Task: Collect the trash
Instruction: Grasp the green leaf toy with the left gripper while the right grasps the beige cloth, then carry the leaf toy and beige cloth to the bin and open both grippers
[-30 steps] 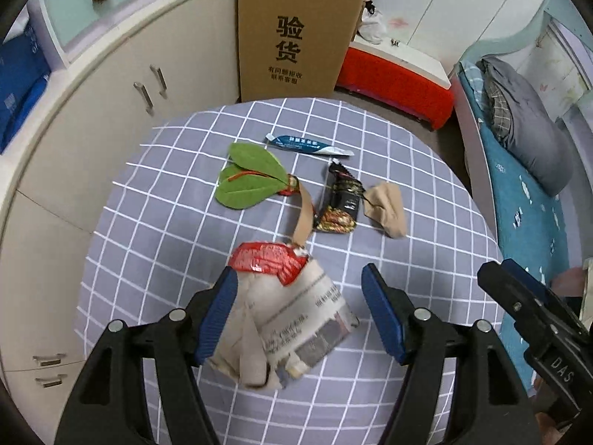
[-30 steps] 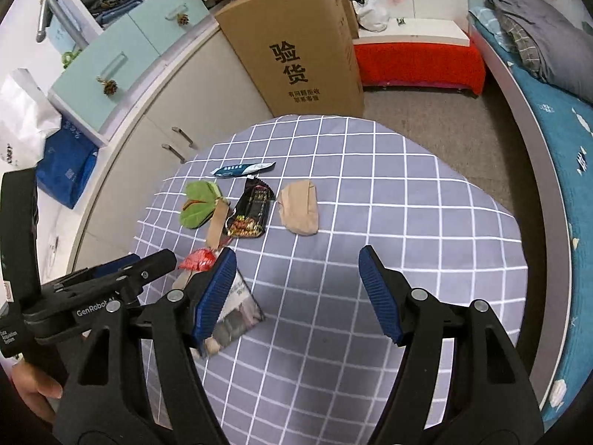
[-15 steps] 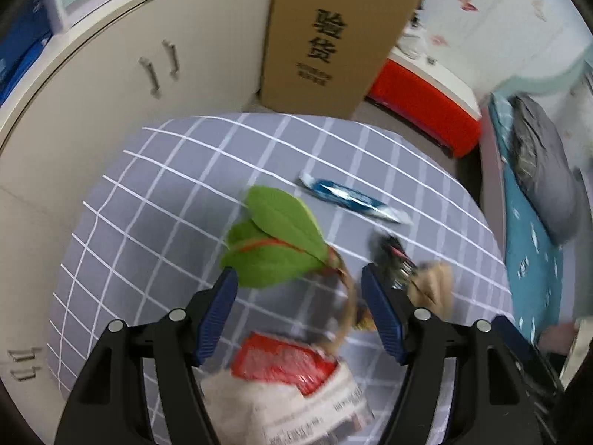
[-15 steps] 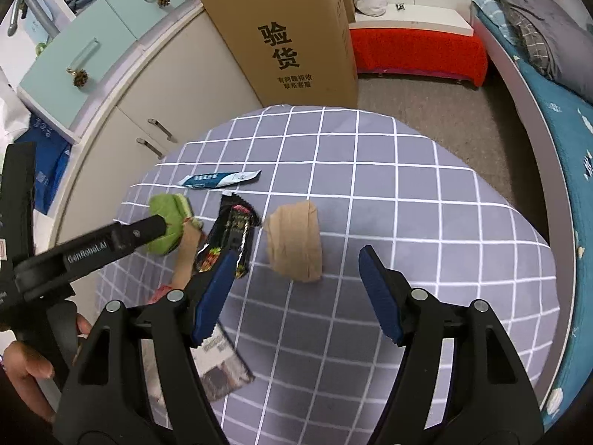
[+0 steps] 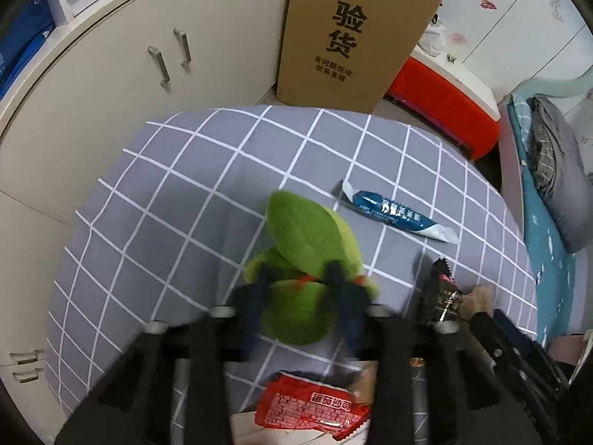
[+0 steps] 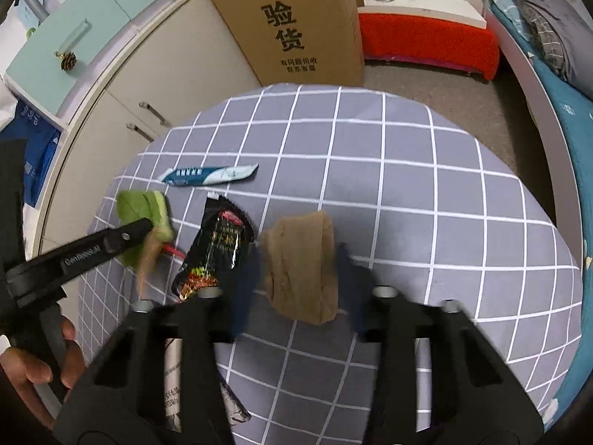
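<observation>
Nearest the left hand-held gripper (image 5: 300,285) lies a red sachet (image 5: 311,404) with white characters too blurred to read. Its jaws have just been closing and now pinch the green leaf-shaped piece (image 5: 307,237) on the checked counter (image 5: 185,200). The grip sits near the stem end, so the broad leaf could flop or slip free once lifted.

The right hand-held gripper (image 6: 296,263) has just been closing around the beige wad (image 6: 302,259); whether its pads press yet I cannot tell. Soft stuff may squeeze out sideways.

Left of the wad lies a black wrapper (image 6: 218,248), its print illegible. Beyond that is a blue-white sachet (image 6: 207,175), and farthest off a cardboard box (image 6: 292,22) reading 验货.
</observation>
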Demonstrator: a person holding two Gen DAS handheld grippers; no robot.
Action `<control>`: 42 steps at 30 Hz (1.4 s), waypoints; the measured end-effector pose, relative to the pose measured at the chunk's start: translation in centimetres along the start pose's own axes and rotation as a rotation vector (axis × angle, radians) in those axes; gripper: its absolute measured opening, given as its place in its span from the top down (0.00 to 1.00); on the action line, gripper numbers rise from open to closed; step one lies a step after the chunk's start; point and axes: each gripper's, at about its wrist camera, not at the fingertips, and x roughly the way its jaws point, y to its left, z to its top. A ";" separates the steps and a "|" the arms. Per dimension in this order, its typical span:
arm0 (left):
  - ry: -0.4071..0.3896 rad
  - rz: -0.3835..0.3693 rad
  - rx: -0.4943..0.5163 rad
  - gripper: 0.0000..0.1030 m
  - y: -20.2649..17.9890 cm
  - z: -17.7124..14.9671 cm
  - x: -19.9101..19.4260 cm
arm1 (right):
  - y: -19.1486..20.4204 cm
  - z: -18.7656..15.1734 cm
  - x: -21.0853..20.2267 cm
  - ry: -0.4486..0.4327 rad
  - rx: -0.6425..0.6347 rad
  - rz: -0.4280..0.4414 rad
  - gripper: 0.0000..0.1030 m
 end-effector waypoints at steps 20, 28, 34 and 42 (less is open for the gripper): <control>-0.150 -0.142 0.177 0.89 -7.1 -6.6 -12.0 | -4.5 -3.8 -10.6 -0.085 0.048 0.091 0.89; -0.108 -0.228 0.354 0.89 -18.0 -15.0 -14.0 | -12.7 -8.7 -18.5 -0.154 0.134 0.062 0.89; -0.086 -0.290 0.494 0.89 -27.0 -20.8 -15.4 | -20.0 -12.4 -24.0 -0.212 0.222 -0.008 0.89; -0.084 -0.314 0.670 0.89 -36.2 -25.9 -16.1 | -27.5 -15.0 -28.2 -0.293 0.323 -0.062 0.87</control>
